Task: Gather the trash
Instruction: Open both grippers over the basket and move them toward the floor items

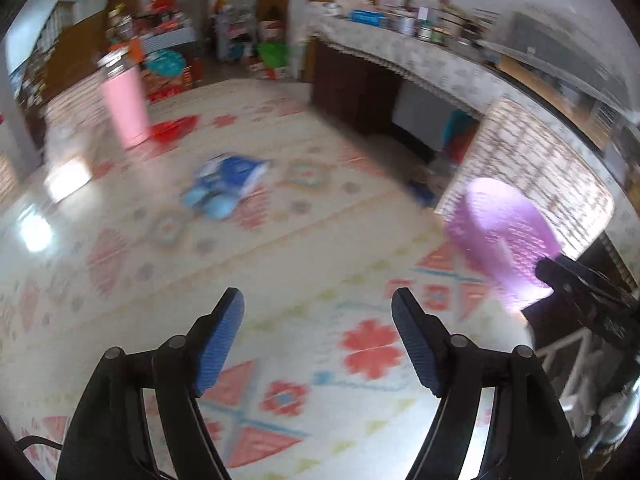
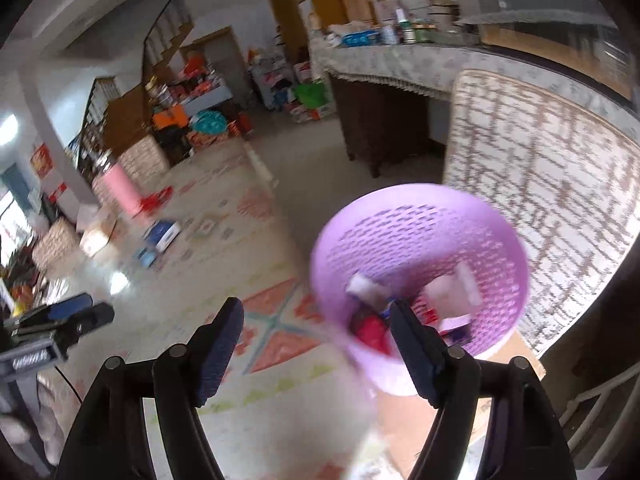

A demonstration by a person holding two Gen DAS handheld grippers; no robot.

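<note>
A purple perforated basket (image 2: 420, 216) stands on a cardboard box, close under my right gripper (image 2: 316, 316), which is open and empty just left of the basket's near rim. Several pieces of trash (image 2: 370, 326) lie inside it, white and red. The basket also shows in the left wrist view (image 1: 504, 232) at the right. My left gripper (image 1: 318, 308) is open and empty above the patterned floor mat. Blue packaging trash (image 1: 228, 182) lies on the mat ahead of it, and shows small in the right wrist view (image 2: 160, 236).
A pink cylinder (image 1: 124, 112) stands at the far left. A patterned mattress (image 2: 540, 184) leans behind the basket. A dark counter with a lace cloth (image 1: 404, 52) holds several jars. Clutter and boxes (image 2: 192, 120) fill the back.
</note>
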